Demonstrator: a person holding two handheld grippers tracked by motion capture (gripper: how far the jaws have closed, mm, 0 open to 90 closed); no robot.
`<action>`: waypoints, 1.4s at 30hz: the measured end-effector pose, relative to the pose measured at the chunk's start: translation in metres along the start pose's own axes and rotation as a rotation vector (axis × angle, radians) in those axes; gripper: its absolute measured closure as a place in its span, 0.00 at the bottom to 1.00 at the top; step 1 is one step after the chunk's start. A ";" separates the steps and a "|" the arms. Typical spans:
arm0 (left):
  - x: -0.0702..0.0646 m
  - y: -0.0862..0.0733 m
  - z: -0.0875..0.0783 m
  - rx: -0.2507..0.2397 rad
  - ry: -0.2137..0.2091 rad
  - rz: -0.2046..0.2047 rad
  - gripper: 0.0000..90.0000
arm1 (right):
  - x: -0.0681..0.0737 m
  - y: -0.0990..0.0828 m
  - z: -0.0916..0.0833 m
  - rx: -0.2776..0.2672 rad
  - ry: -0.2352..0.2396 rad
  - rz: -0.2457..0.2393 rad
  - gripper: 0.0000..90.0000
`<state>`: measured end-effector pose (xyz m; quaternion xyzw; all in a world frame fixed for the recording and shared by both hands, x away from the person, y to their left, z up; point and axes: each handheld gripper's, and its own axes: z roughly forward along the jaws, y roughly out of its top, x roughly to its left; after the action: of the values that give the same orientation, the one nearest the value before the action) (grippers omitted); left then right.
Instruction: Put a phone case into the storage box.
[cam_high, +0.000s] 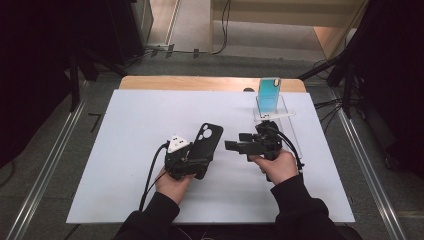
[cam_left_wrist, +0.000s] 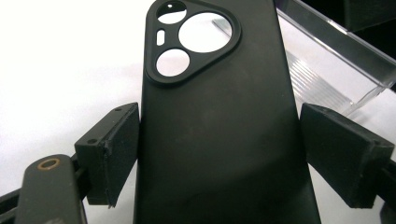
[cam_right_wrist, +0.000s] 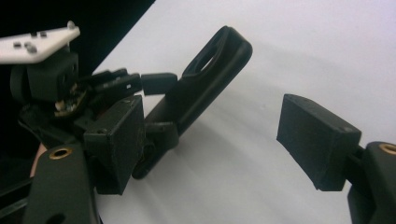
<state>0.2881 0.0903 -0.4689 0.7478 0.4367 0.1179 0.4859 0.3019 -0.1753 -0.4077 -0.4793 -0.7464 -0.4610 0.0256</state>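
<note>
1. The left tool (cam_high: 200, 159) is clamped on the black phone case (cam_high: 205, 142) by its long edges. In the left gripper view both pads sit against the case's (cam_left_wrist: 219, 140) sides, camera cutout end pointing away, and it's held up off the white tabletop (cam_high: 125, 150).
2. The right tool (cam_high: 231, 145) is open with nothing between its jaws, pointing sideways at the case from just beside it. The right gripper view shows the case (cam_right_wrist: 205, 79) tilted in the left tool (cam_right_wrist: 154, 84).
3. The phone (cam_high: 269, 92) stands upright in a clear acrylic stand (cam_high: 280, 116) at the far right of the tabletop, well apart from the case.
4. My read: the step in hand is getting the case ready for the phone (guessing here, but it fits).
5. To do it well, keep the left grip low on the case so the top stays free, and hold it steady.
6. Bring the right tool onto the phone's edges, not its screen, and squeeze gently.
</note>
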 end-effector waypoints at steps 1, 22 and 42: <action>0.000 -0.001 0.000 -0.004 0.001 -0.003 0.17 | 0.000 0.002 0.002 -0.004 0.003 0.010 0.24; -0.014 -0.006 0.000 -0.070 0.001 0.019 0.17 | -0.010 0.019 0.031 0.011 0.012 0.092 0.25; -0.017 -0.008 -0.001 -0.090 -0.027 0.004 0.17 | -0.016 0.031 0.048 0.041 0.126 0.218 0.78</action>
<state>0.2728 0.0790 -0.4706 0.7276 0.4227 0.1282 0.5249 0.3528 -0.1489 -0.4229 -0.5270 -0.6961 -0.4693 0.1325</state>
